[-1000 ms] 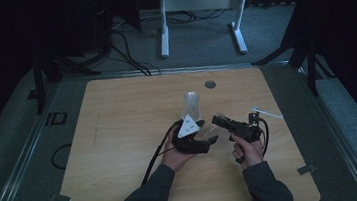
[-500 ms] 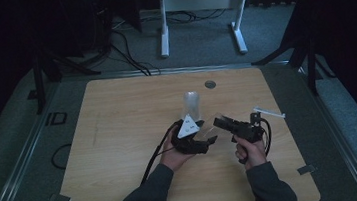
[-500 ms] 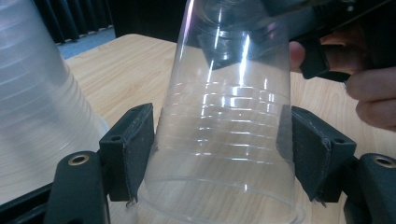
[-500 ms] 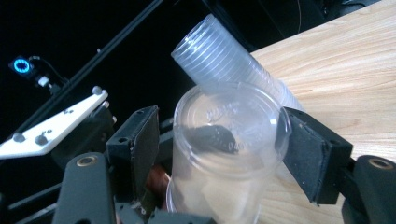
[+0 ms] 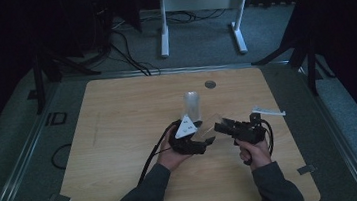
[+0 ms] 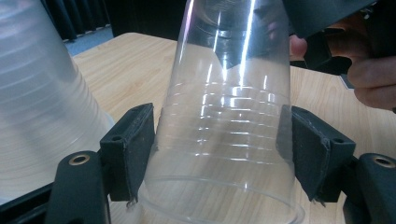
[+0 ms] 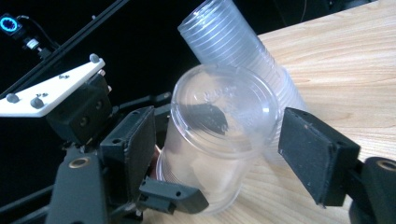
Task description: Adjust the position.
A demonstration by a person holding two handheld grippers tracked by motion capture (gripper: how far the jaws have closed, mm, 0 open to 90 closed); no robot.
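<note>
A single clear plastic cup (image 6: 224, 116) lies on its side just above the table (image 5: 120, 137), and my left gripper (image 6: 217, 158) is shut on it near the rim. Its jaws have just been closing, and both pads press the cup's wall. My right gripper (image 7: 219, 149) faces the cup's base (image 7: 219, 107). Its jaws have just been opening and now stand open around the base, with the right pad (image 7: 317, 154) clear of it. In the high view the two grippers (image 5: 205, 137) (image 5: 222, 126) meet at the cup (image 5: 213, 123). An upturned stack of cups (image 5: 192, 106) stands just behind.
A white strip (image 5: 268, 111) lies on the table to the right of my right hand. A small grey disc (image 5: 210, 84) is set into the tabletop near the far edge. Beyond the table stand a white frame (image 5: 201, 2) and floor cables (image 5: 126, 55).
The right gripper's jaws stand wider apart around the cup's base than before. Both hands and the cup have stayed where they were.
</note>
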